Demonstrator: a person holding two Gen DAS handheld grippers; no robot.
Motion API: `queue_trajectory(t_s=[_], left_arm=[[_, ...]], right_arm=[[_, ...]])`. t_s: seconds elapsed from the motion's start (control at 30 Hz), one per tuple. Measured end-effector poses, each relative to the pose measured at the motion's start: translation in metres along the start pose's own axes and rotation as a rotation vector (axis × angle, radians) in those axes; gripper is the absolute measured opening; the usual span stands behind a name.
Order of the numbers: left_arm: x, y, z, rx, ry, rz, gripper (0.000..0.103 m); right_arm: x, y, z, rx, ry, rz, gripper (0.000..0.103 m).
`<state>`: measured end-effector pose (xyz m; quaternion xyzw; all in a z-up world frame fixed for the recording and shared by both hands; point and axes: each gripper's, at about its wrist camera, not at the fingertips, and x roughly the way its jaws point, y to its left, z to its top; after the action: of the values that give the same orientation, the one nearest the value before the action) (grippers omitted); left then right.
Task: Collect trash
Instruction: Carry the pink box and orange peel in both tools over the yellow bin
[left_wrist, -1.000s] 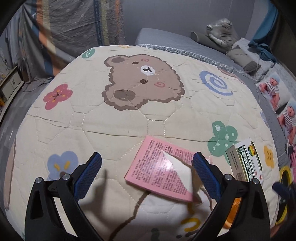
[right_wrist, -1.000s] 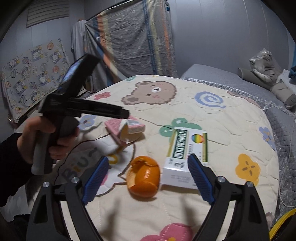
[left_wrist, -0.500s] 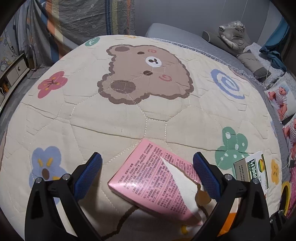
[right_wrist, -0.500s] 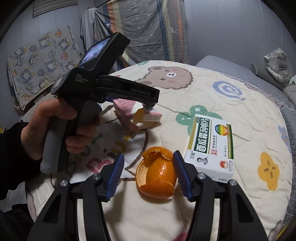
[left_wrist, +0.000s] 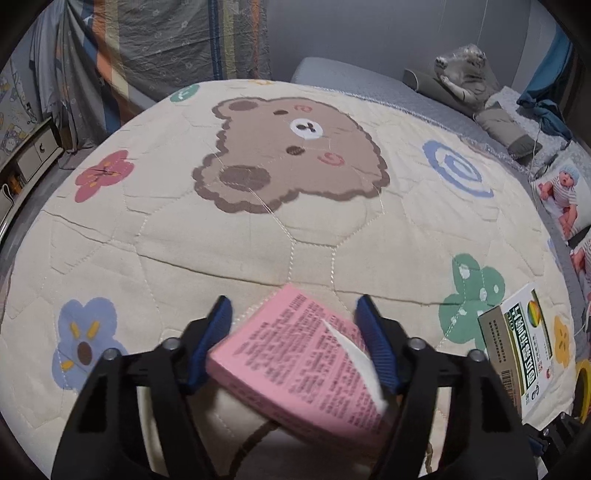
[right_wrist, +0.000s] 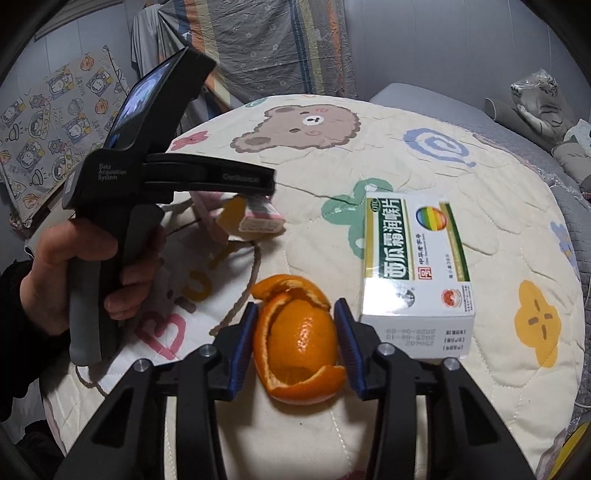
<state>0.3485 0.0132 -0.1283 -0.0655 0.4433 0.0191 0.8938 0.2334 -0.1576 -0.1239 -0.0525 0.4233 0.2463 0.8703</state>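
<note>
My left gripper (left_wrist: 293, 308) is shut on a torn pink box (left_wrist: 299, 365) and holds it tilted above the quilt; the box also shows in the right wrist view (right_wrist: 255, 218) under the left gripper's body. My right gripper (right_wrist: 295, 312) has closed onto an orange peel (right_wrist: 299, 339) lying on the quilt, with both blue pads against its sides. A white and green medicine box (right_wrist: 413, 266) lies just right of the peel, and shows at the right edge of the left wrist view (left_wrist: 517, 343).
A round cream quilt (left_wrist: 258, 243) with a bear print covers the bed. Grey pillows and a plush toy (left_wrist: 465, 74) lie at the far right. A yellow rim (left_wrist: 581, 384) shows at the right edge. A striped cloth (right_wrist: 280, 48) hangs behind.
Both grippers have closed: the left onto the pink box, lifting it off the quilt, and the right onto the orange peel after moving forward to it.
</note>
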Motion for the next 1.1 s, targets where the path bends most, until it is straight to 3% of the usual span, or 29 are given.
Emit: queue_trajectory(t_s=[0.07, 0.17, 0.4, 0.63, 1.1], left_arm=[[-0.007, 0.005, 0.004, -0.004, -0.024, 0.003, 0.033], [-0.010, 0.011, 0.007, -0.024, -0.014, -0.020, 0.029], [-0.033, 0.010, 0.005, -0.009, -0.060, -0.055, 0.022], [-0.080, 0.004, 0.002, 0.045, -0.140, -0.088, 0.016], [-0.146, -0.019, -0.012, 0.097, -0.233, -0.190, 0.016]], right_arm=[[-0.002, 0.000, 0.000, -0.004, -0.003, -0.003, 0.033], [-0.005, 0.003, 0.000, -0.014, -0.010, -0.002, 0.032], [-0.029, 0.003, 0.001, 0.007, -0.058, 0.003, 0.032], [-0.055, -0.002, 0.000, 0.029, -0.112, 0.011, 0.032], [-0.110, -0.017, -0.021, 0.082, -0.191, -0.019, 0.032]])
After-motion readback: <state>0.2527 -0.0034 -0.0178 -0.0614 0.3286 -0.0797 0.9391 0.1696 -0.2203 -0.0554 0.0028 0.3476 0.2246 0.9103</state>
